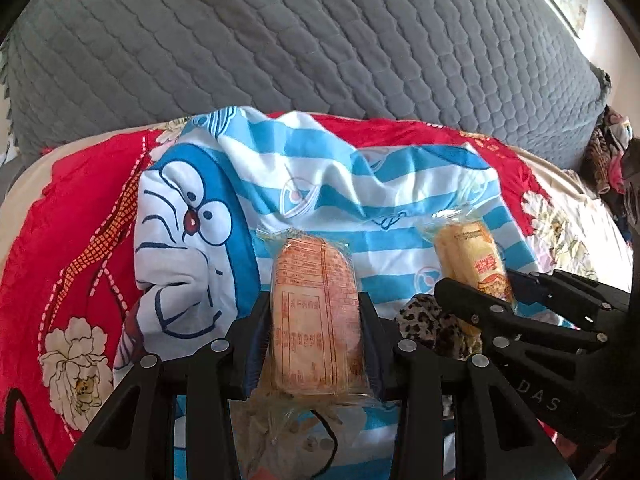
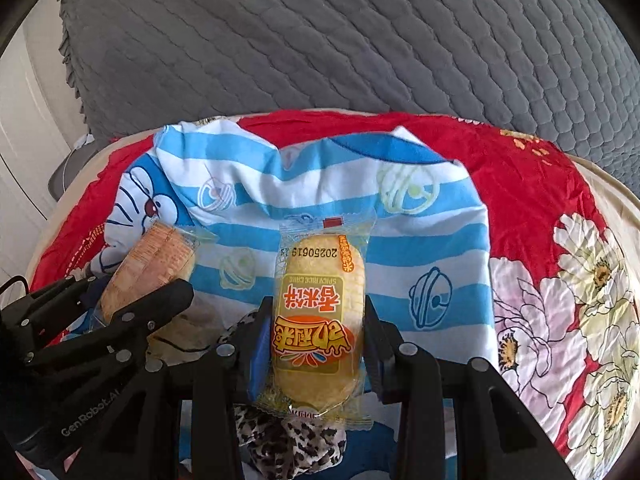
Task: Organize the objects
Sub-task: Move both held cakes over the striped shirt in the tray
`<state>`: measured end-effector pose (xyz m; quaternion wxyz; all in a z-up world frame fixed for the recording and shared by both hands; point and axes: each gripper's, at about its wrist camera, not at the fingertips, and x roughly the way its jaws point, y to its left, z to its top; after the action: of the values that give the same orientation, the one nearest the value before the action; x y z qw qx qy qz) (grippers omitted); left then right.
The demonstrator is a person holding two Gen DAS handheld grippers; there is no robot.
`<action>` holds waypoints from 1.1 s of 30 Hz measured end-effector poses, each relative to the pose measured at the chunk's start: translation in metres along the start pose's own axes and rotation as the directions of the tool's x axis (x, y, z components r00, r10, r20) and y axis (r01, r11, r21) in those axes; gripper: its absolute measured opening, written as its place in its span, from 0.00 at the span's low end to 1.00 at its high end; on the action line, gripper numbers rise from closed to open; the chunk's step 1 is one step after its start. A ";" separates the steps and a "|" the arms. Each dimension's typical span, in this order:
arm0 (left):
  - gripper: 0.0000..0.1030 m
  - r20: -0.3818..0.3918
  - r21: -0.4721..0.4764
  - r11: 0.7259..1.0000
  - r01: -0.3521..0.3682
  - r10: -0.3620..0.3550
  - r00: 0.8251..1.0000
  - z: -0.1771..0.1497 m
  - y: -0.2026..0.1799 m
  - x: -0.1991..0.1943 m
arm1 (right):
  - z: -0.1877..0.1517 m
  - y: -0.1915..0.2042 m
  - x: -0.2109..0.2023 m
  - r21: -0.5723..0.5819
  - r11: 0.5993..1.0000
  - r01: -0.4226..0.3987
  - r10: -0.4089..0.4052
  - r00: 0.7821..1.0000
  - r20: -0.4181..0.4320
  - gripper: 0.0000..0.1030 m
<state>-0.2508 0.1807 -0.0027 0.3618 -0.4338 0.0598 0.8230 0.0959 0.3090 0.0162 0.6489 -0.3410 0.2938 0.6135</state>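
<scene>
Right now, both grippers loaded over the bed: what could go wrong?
1. Both rice cake packets are brittle: the left gripper clamps its rice cake packet across the sides, as does the right gripper with the spicy rice cake packet; squeezing harder may crack them.
2. The grippers sit close together; they could collide.
3. The leopard-print scrunchie below may snag a finger.

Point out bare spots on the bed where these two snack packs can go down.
Free: the blue-striped cartoon cloth beyond both tongs, and the red floral quilt bordering its right edge. Crowded: the near edge, where a leopard-print fabric scrunchie lies under the right tongs.
</scene>
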 end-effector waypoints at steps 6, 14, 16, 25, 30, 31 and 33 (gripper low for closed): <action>0.41 -0.014 -0.003 1.000 -0.007 0.007 1.000 -0.002 0.004 0.011 | -0.001 0.001 0.009 -0.009 1.000 0.006 -0.006 1.000 -0.016 0.39; 0.41 -0.016 0.009 1.000 -0.005 0.005 1.000 -0.002 0.004 0.014 | -0.003 0.000 0.013 -0.001 1.000 0.008 -0.008 1.000 -0.029 0.39; 0.41 -0.018 0.011 1.000 -0.008 0.009 1.000 -0.002 0.002 0.015 | -0.004 0.000 0.014 -0.001 1.000 0.009 -0.009 0.999 -0.033 0.39; 0.41 -0.017 0.018 1.000 -0.018 0.018 1.000 -0.005 0.000 0.018 | -0.010 -0.001 0.018 0.006 1.000 0.011 -0.010 0.999 -0.053 0.39; 0.41 -0.025 0.020 1.000 -0.021 0.022 0.999 -0.008 0.003 0.021 | -0.010 0.001 0.019 -0.002 1.000 0.017 -0.017 0.998 -0.057 0.39; 0.41 -0.026 0.021 1.000 -0.022 0.022 0.999 -0.009 0.003 0.021 | -0.010 0.001 0.020 -0.003 1.000 0.017 -0.017 0.998 -0.058 0.40; 0.41 -0.024 0.018 1.000 -0.019 0.020 1.000 -0.009 0.004 0.022 | -0.011 0.001 0.020 -0.002 1.000 0.019 -0.019 0.998 -0.061 0.40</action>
<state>-0.2552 0.1859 -0.0255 0.3568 -0.4400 0.0757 0.8206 0.0974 0.3121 -0.0070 0.6450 -0.3629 0.3099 0.5969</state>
